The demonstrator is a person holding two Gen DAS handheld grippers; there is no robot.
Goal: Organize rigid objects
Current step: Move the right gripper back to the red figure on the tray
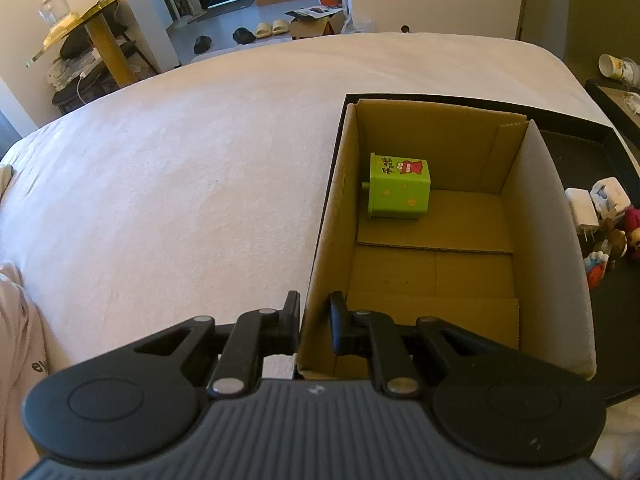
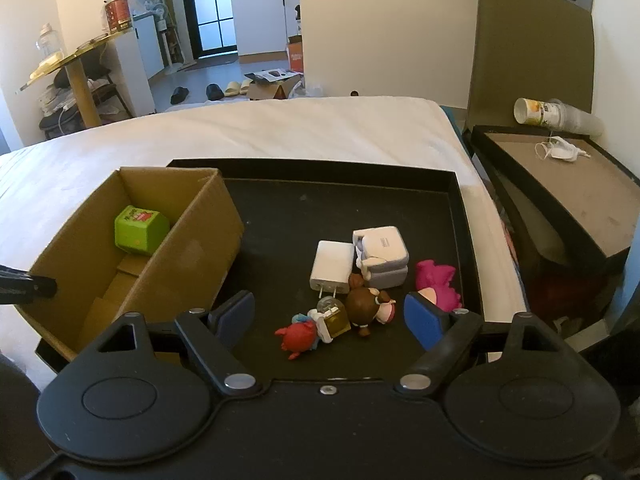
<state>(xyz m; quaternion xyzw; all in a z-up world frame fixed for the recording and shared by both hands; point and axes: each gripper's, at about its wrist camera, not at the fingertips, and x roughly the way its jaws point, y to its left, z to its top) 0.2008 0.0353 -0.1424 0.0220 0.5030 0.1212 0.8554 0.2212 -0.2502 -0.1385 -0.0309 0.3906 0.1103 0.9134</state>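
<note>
My left hand-held gripper [image 1: 314, 322] pinches the cardboard box's [image 1: 340, 184] near wall, steadying it. My right hand-held gripper [image 2: 330, 314], spread, hovers over the toy pile; I'd descend squarely around the brown doll [image 2: 366, 308].

Your left gripper [image 1: 315, 322] is low and near, its jaws pinched on the near left wall of the cardboard box [image 1: 320, 264]; your right gripper [image 2: 328, 314] hovers level, blue pads [image 2: 424, 320] spread wide, holding nothing
</note>
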